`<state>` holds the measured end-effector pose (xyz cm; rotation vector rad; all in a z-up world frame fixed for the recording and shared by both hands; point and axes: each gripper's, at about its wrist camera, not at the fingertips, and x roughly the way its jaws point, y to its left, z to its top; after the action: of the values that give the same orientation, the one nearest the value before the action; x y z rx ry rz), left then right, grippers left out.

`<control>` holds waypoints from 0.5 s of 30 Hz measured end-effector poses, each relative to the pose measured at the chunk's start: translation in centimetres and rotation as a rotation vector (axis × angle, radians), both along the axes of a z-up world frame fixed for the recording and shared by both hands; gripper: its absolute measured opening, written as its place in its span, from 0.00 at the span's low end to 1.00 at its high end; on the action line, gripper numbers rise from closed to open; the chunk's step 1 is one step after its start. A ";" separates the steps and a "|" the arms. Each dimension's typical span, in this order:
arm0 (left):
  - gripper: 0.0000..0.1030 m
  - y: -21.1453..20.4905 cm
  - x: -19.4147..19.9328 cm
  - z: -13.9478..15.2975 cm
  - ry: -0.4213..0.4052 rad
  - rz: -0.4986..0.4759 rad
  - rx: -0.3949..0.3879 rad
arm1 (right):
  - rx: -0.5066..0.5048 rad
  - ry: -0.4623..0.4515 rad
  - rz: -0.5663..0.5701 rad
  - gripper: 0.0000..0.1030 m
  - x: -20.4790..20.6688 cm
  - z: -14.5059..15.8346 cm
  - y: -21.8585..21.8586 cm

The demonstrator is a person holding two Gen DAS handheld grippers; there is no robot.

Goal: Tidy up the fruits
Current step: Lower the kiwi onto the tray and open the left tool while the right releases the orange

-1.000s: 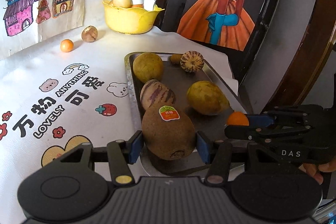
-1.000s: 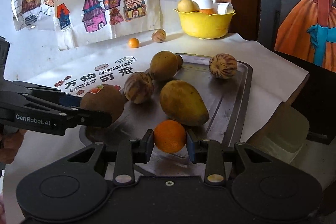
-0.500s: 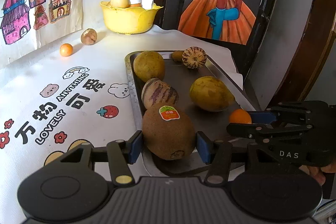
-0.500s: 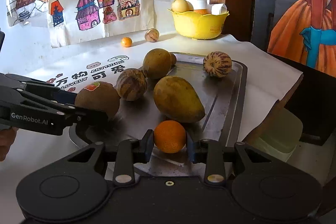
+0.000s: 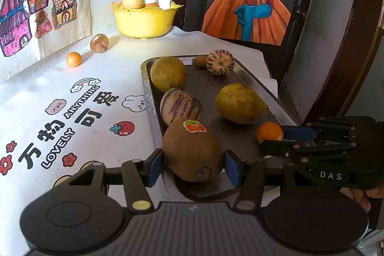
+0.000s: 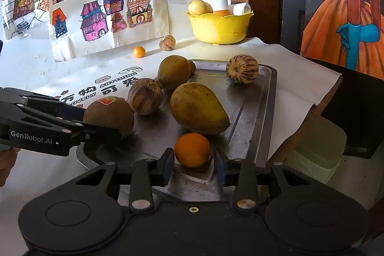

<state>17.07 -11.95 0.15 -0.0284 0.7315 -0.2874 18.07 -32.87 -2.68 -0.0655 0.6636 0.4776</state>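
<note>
While both grippers sit at the near end of the metal tray (image 5: 147, 97), each one has a fruit between its blue pads. The left gripper (image 5: 193, 166) has its jaws fairly wide around a big brown kiwi-looking fruit (image 5: 193, 150), pads touching or just about touching its sides; can't quite tell if it's squeezed tight. That fruit has a little red-orange sticker (image 5: 194, 125) on top with tiny writing I can't read. The right gripper (image 6: 193, 163) is set narrower around a small orange (image 6: 192, 149), pads right at its sides. Both fruits look like they're resting on the tray floor.

Readable stuff: the right gripper's side says "DAS" in the left wrist view, and the left one says "GenRobot.AI" in the right wrist view. The white tablecloth (image 5: 36, 92) has "LOVELY ANYTHING" plus big Chinese characters (万物可爱), with a strawberry, bunny and rainbow doodles.

Also on the tray: a yellow-green mango (image 5: 240, 103), a purple-striped melon-ish fruit (image 5: 181, 106) just behind the brown one, a round greenish fruit (image 5: 168, 73), and another striped one (image 5: 220, 62) at the far end. Off the tray, a tiny orange (image 5: 73, 59) and a brownish fruit (image 5: 99, 43) sit near a yellow bowl (image 5: 144, 20) with faint embossed lettering I can't make out.
</note>
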 end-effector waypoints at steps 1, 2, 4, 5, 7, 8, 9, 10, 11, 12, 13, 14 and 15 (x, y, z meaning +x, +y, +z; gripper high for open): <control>0.57 0.0 0.0 0.0 0.001 0.000 -0.004 | 0.004 0.001 0.001 0.40 0.0 0.0 -0.1; 0.57 0.1 0.1 0.0 0.000 0.006 -0.012 | 0.006 0.003 0.002 0.41 0.0 0.0 -0.1; 0.57 0.4 0.2 0.0 0.008 0.010 -0.028 | 0.005 0.003 0.001 0.44 -0.1 0.1 -0.2; 0.57 0.5 0.2 0.1 0.011 0.012 -0.037 | 0.006 0.003 0.001 0.46 -0.1 0.0 -0.2; 0.58 0.8 0.3 0.2 0.020 0.016 -0.056 | 0.008 0.004 0.001 0.51 -0.2 0.0 -0.3; 0.59 0.9 0.3 0.2 0.023 0.020 -0.063 | 0.009 0.005 0.000 0.54 -0.3 0.0 -0.3; 0.60 1.0 0.2 0.2 0.023 0.025 -0.068 | 0.010 0.005 -0.001 0.56 -0.5 0.0 -0.4; 0.62 1.1 0.2 0.3 0.022 0.029 -0.069 | 0.012 0.006 -0.004 0.58 -0.6 0.1 -0.5; 0.64 1.2 0.0 0.4 0.020 0.034 -0.072 | 0.013 0.007 -0.006 0.63 -0.8 0.1 -0.6; 0.71 1.2 -0.1 0.5 0.018 0.040 -0.074 | 0.015 0.009 -0.013 0.70 -1.0 0.2 -0.6; 0.76 1.3 -0.3 0.6 0.018 0.049 -0.077 | 0.023 0.010 -0.015 0.72 -1.2 0.3 -0.7; 0.78 1.4 -0.4 0.8 0.019 0.056 -0.082 | 0.032 0.008 -0.017 0.78 -1.4 0.5 -0.8; 0.81 1.5 -0.6 0.9 0.021 0.060 -0.088 | 0.041 0.002 -0.021 0.83 -1.7 0.8 -0.8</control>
<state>16.45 -10.46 1.07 -0.1367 0.7369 -0.2624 16.39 -33.66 -1.91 -0.0190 0.6557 0.4706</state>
